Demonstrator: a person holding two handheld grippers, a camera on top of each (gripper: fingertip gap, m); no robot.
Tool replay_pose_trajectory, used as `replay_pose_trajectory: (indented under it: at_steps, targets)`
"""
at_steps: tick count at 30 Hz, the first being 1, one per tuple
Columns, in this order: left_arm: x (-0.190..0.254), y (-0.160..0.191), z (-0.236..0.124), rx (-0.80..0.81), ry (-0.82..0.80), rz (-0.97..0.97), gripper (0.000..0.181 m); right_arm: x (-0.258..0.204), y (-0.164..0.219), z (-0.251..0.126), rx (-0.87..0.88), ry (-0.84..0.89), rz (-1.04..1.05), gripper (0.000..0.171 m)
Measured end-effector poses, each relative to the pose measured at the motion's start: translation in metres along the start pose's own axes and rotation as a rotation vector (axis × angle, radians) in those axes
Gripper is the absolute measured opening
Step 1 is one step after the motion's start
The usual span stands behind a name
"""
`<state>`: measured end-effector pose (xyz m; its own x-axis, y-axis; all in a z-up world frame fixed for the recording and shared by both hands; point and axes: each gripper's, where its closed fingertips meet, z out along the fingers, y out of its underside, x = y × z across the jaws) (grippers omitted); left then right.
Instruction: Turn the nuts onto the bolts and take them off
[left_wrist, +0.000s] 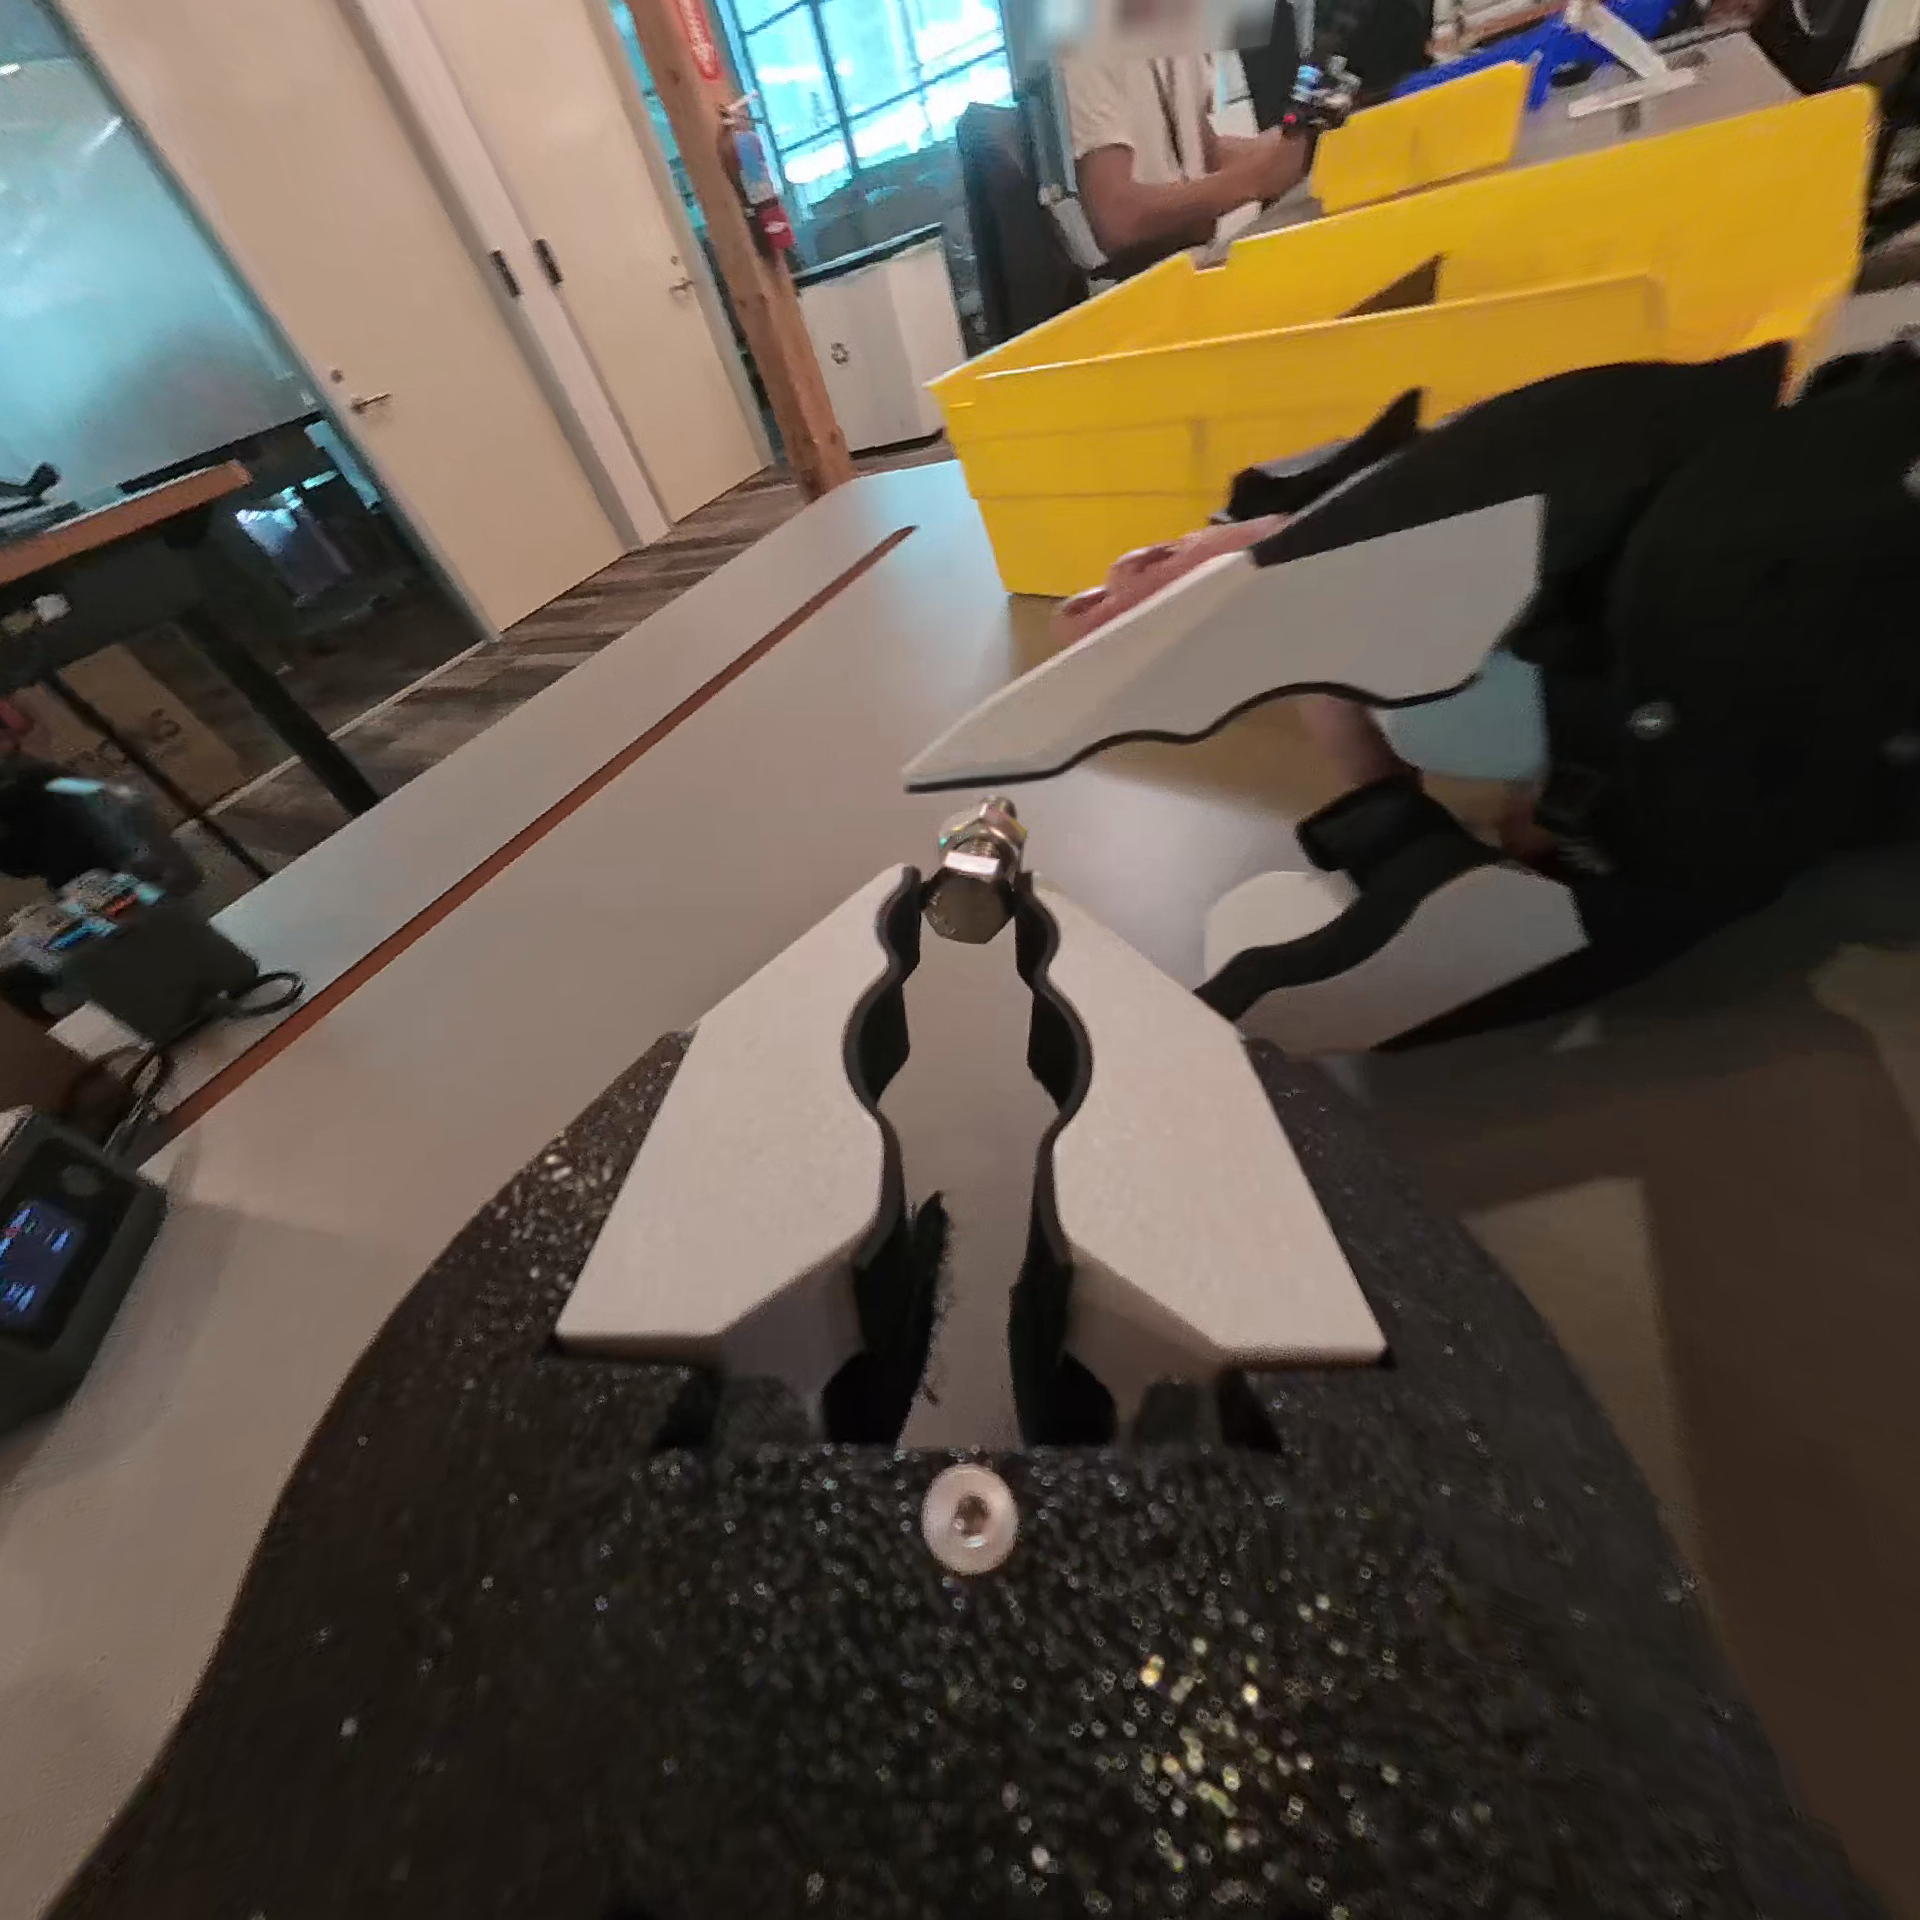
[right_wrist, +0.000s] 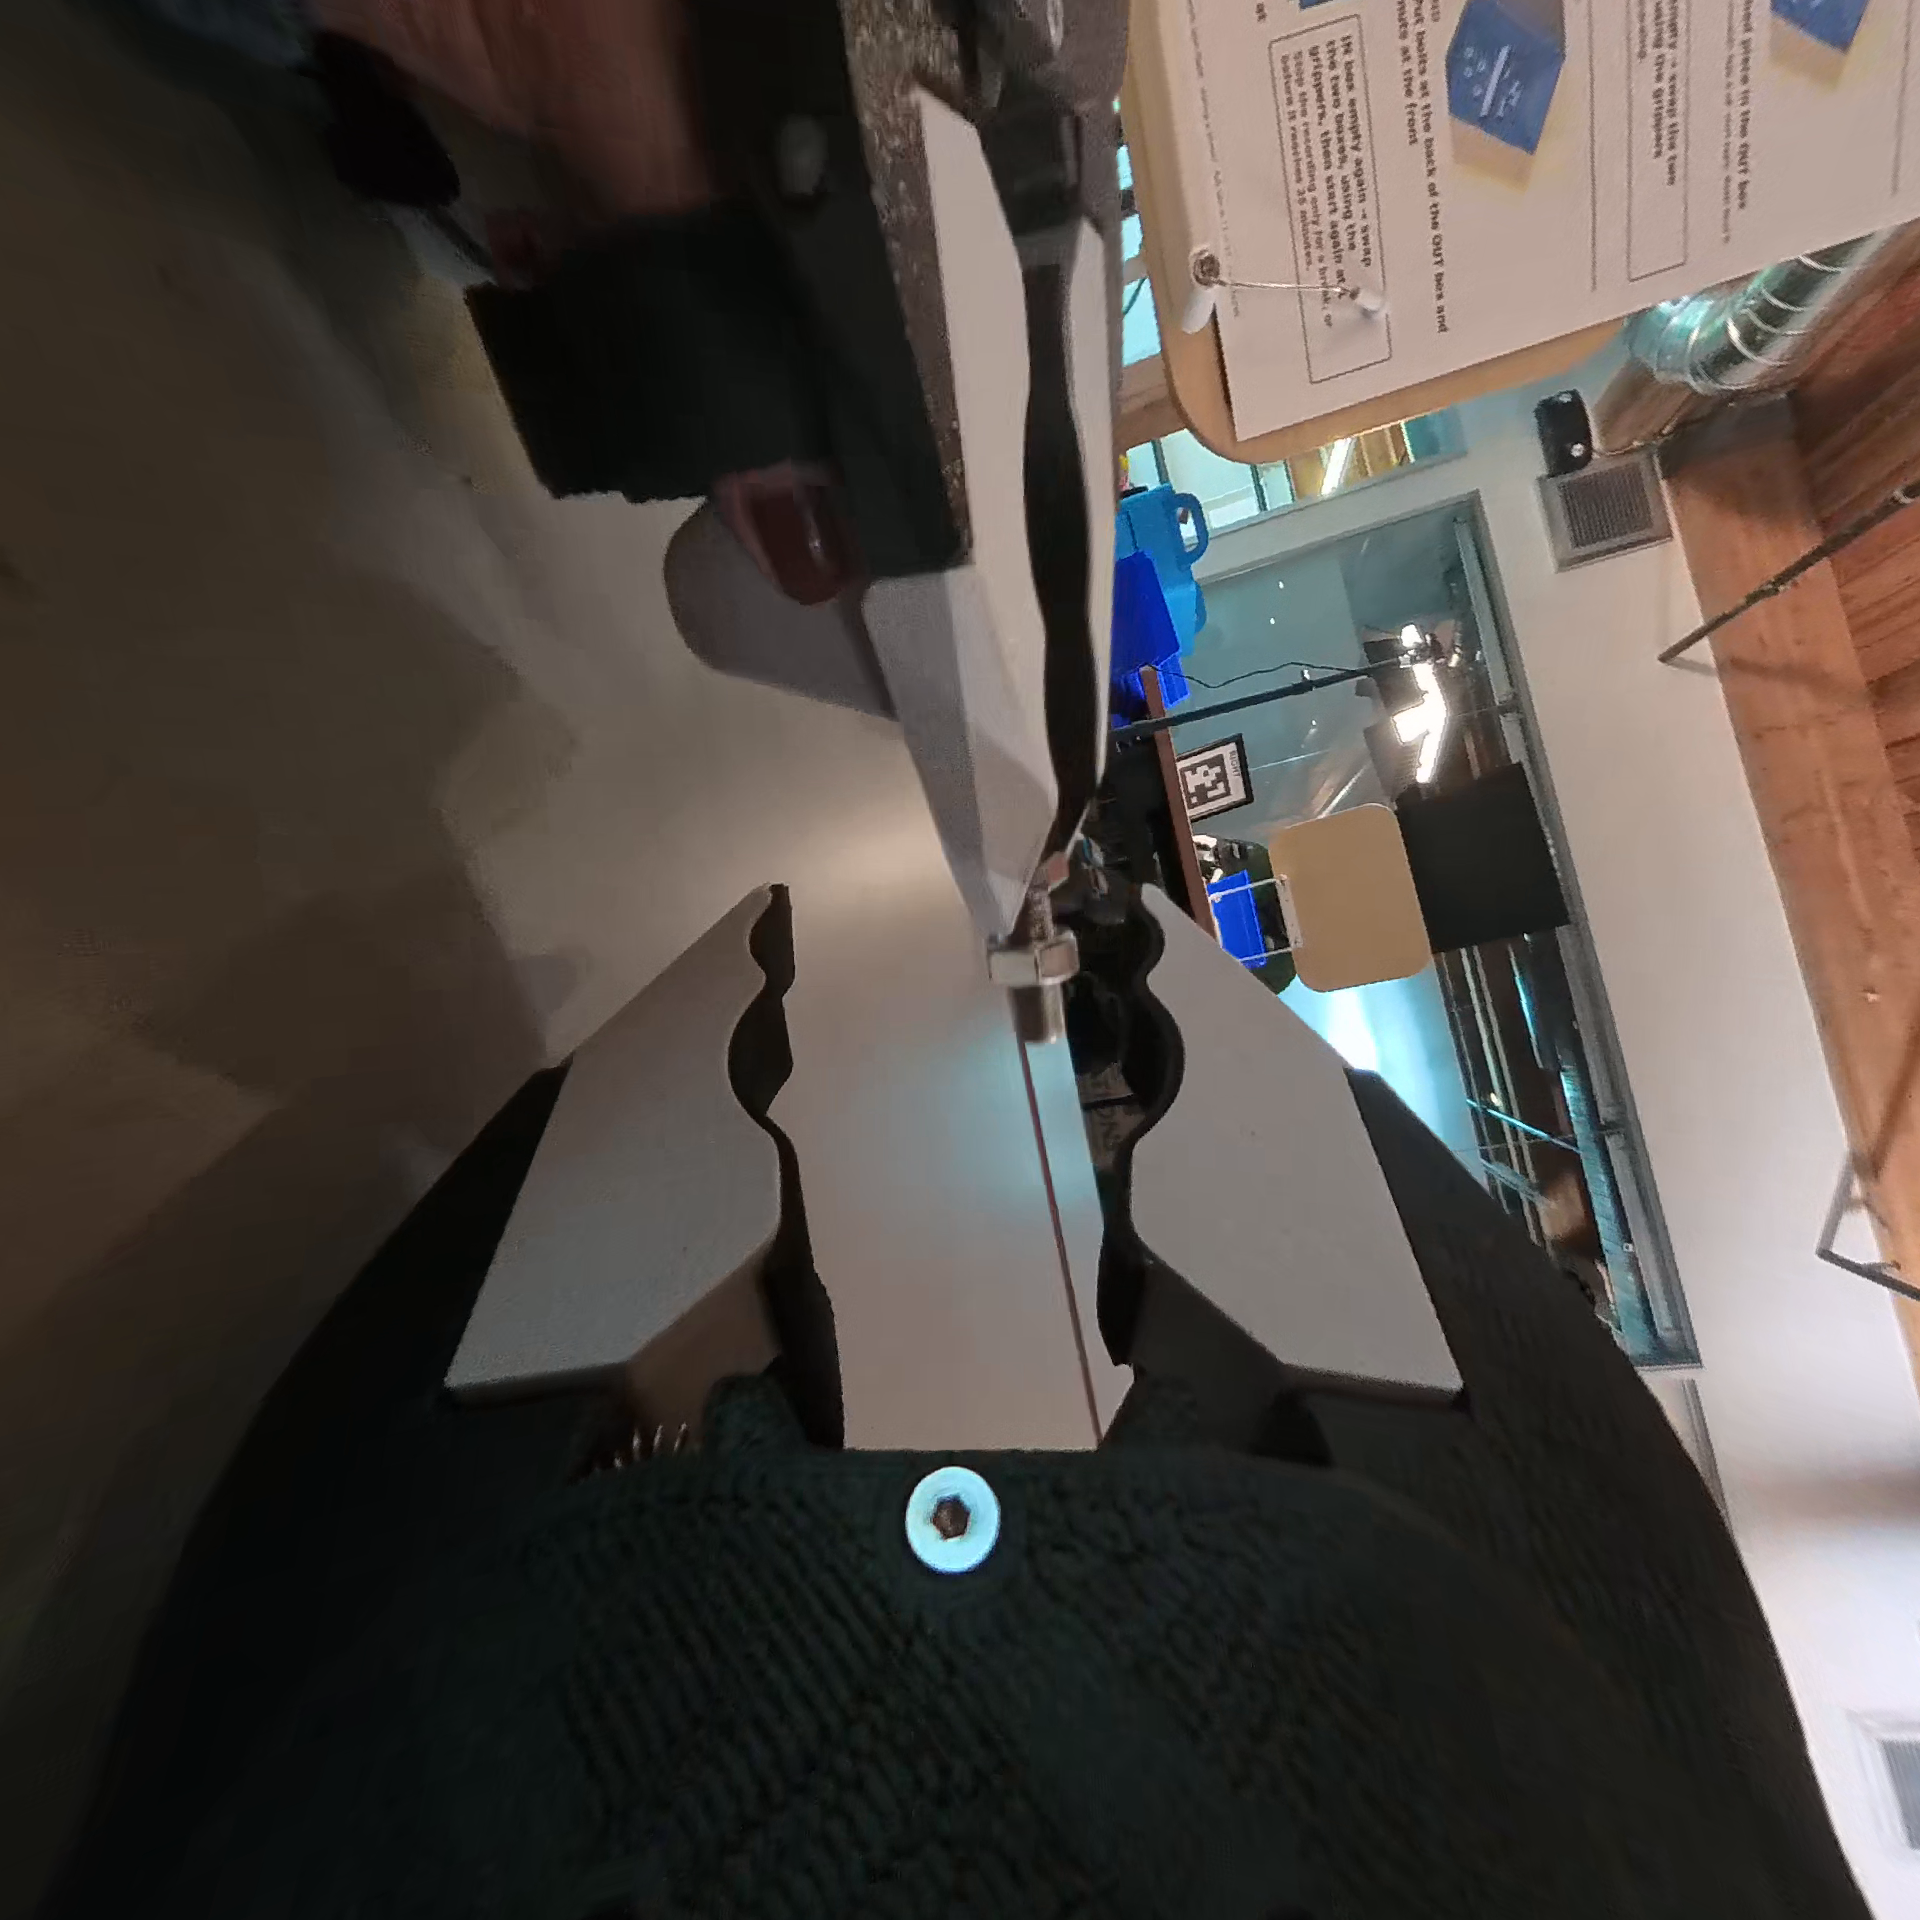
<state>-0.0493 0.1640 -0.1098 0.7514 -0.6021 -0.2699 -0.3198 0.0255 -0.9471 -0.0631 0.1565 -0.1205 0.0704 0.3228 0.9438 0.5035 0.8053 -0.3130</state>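
Observation:
My left gripper is shut on the hex head of a steel bolt and holds it just above the grey table. A nut sits on the bolt's thread past the fingertips. My right gripper is open, and its two fingers stand either side of the nut without touching it. The nut lies nearer one finger. In the left wrist view the right gripper comes in from the right, jaws wide apart. In the right wrist view the left gripper's fingers come in from above.
Two yellow bins stand on the table behind the right gripper. A small device with a lit screen sits at the table's left edge. A person is at a far table. A clipboard with a printed sheet hangs nearby. Less than 4 cm separates the two grippers' tips.

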Motion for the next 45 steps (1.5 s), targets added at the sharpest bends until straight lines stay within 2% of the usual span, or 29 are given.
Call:
replay_pose_trajectory:
  at_steps: [4, 7, 10, 15, 19, 23, 25, 28, 32, 34, 45]
  targets:
    - [0.0, -0.004, 0.0, 0.024, -0.004, -0.011, 0.015, -0.006, 0.002, 0.002, -0.016, -0.026, -0.026, 0.063]
    - [-0.023, -0.005, -0.008, 0.058, -0.086, -0.134, 0.015, -0.007, -0.005, 0.0, 0.011, -0.032, -0.012, 0.058]
    - [-0.031, -0.005, -0.013, 0.079, -0.081, -0.199, 0.015, -0.004, -0.004, 0.001, 0.003, -0.011, 0.001, 0.06]
    - [-0.001, 0.004, 0.0, -0.019, -0.011, 0.028, 0.015, 0.0, 0.002, 0.002, -0.013, 0.001, 0.026, 0.065]
    - [0.008, -0.002, 0.001, 0.011, 0.012, 0.084, 0.016, -0.006, 0.005, 0.004, -0.04, -0.025, 0.012, 0.065]
    - [-0.014, -0.003, -0.005, 0.028, -0.083, -0.01, 0.015, -0.006, 0.003, 0.004, -0.029, -0.025, 0.01, 0.065]
    - [-0.033, -0.005, -0.011, 0.066, -0.143, -0.121, 0.016, -0.009, 0.001, 0.003, -0.019, -0.044, 0.01, 0.056]
    - [-0.035, -0.007, -0.015, 0.098, -0.102, -0.196, 0.015, -0.003, 0.005, 0.004, -0.036, -0.007, 0.016, 0.061]
    - [-0.006, 0.004, -0.001, -0.019, -0.033, 0.011, 0.016, 0.004, 0.006, 0.003, -0.027, 0.017, 0.067, 0.067]
    - [0.009, 0.003, 0.003, -0.021, 0.013, 0.093, 0.015, 0.0, 0.008, 0.005, -0.039, 0.001, 0.056, 0.068]
    - [0.016, -0.009, 0.0, 0.033, 0.007, 0.179, 0.015, -0.011, 0.014, 0.008, -0.076, -0.05, 0.036, 0.071]
